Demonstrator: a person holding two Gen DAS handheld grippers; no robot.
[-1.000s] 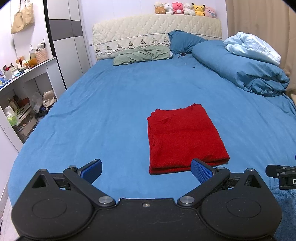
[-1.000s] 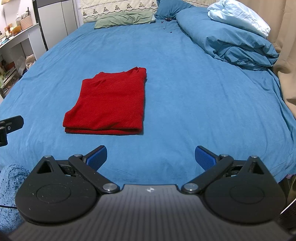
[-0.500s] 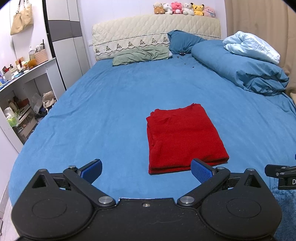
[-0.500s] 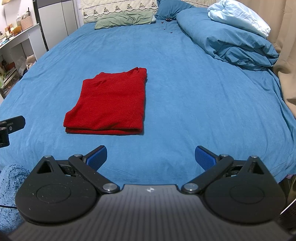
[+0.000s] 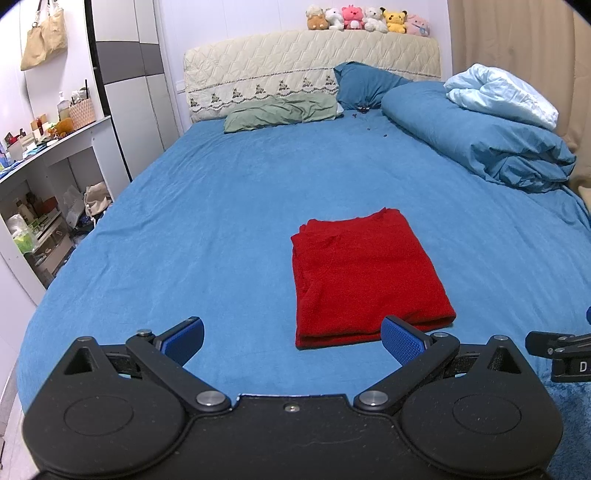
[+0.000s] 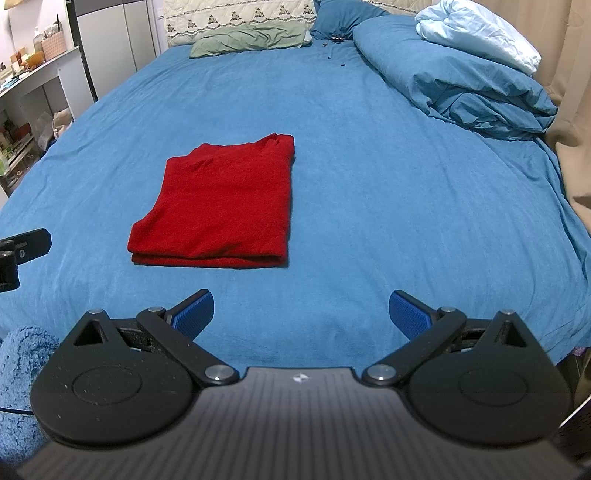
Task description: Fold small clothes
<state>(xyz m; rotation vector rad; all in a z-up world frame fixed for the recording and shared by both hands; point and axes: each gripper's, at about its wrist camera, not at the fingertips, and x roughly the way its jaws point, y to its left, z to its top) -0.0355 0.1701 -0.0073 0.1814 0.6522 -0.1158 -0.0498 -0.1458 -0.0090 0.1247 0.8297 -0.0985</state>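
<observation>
I see 1 red knit garment (image 5: 365, 277), folded into a flat rectangle, lying on the blue bedsheet (image 5: 221, 206) near the foot edge. I judge it soft, light and limp; I would grip its doubled near edge. Left gripper (image 5: 291, 338) and right gripper (image 6: 301, 314), 2 total, hover wide, empty.

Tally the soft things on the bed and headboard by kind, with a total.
Folded red garment: 1
Pillows, green and dark blue: 2
Bundled duvets, blue and pale blue: 2
Plush toys on the headboard: 6
Total: 11
</observation>
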